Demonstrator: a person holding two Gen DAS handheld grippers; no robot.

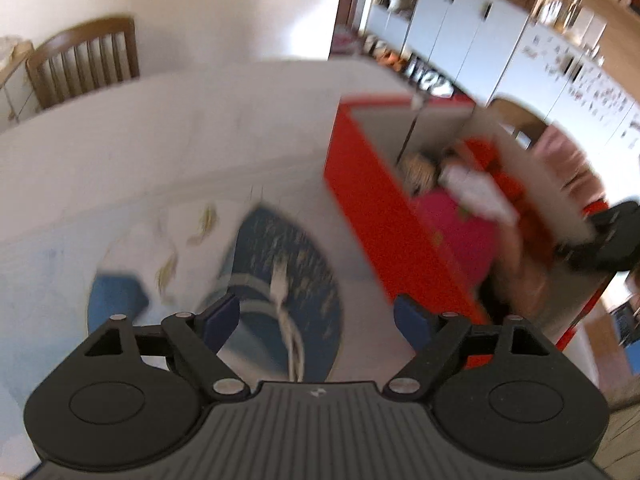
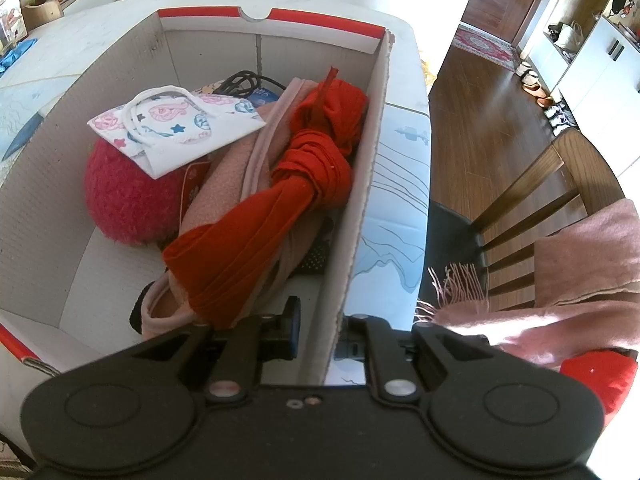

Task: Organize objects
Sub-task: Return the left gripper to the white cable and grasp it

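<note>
- Left gripper: jaws wide apart, nothing between them, above the table.
- Right gripper: jaws clamp the red box wall.

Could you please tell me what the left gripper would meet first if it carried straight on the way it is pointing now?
Probably the dark blue cloth item with a white strap lying on the table; the open left gripper points down at it, though blur hides depth.

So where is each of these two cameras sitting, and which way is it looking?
Left wrist: on the left tool, looking down at the table and a blue item; its open fingers show.
Right wrist: on the right tool, looking down into the box, clamped on its wall.
Shared: the red-edged box.
</note>
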